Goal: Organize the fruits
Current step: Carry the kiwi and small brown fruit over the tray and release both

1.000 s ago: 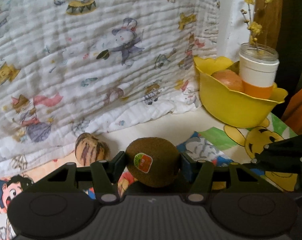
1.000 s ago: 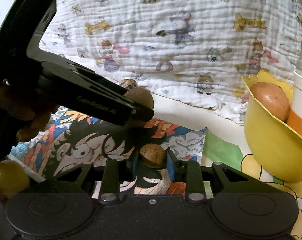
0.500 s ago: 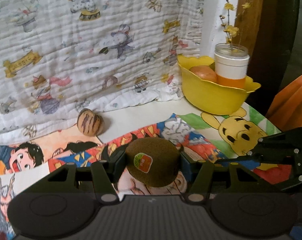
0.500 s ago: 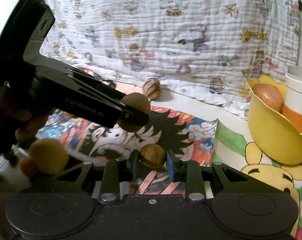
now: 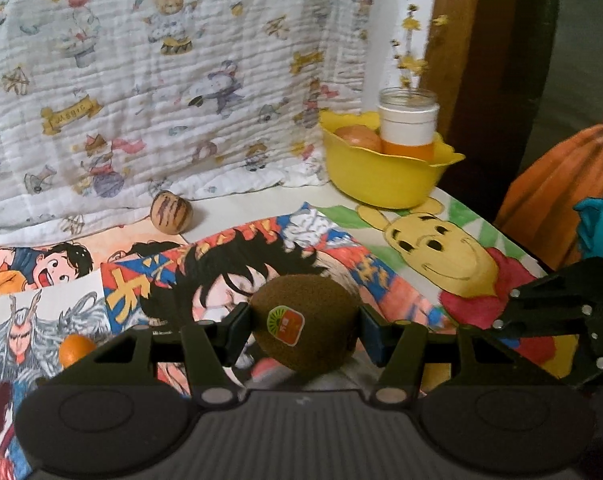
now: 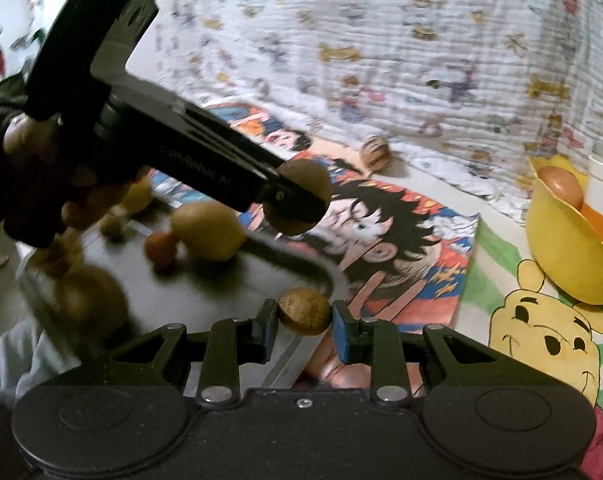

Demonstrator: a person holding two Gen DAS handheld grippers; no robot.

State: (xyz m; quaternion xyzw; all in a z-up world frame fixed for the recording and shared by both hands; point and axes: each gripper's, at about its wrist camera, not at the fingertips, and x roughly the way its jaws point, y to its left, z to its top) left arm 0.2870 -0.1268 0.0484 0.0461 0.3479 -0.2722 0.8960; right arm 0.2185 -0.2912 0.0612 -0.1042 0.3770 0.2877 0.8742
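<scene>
My left gripper (image 5: 303,326) is shut on a brown kiwi (image 5: 305,322) with a green and orange sticker, held above the cartoon-print table cover. From the right wrist view the same left gripper (image 6: 297,204) and its kiwi (image 6: 301,196) hang over a dark tray (image 6: 205,288). My right gripper (image 6: 304,318) is shut on a small round brown fruit (image 6: 304,311) above the tray's near edge. The tray holds a yellow-brown fruit (image 6: 207,230), a small red one (image 6: 160,246) and another brown one (image 6: 89,300), all blurred.
A yellow bowl (image 5: 381,178) at the back right holds an orange-brown fruit (image 5: 359,138) and a white and orange jar (image 5: 408,128). A striped nut-like fruit (image 5: 170,213) lies by the hanging cartoon cloth (image 5: 161,80). A small orange (image 5: 75,350) sits at left. An orange garment (image 5: 557,184) is at right.
Both grippers have drawn back from the cloth and bowl, keeping their fruits. The dark tray with several fruits has come into the right wrist view, below the left gripper.
</scene>
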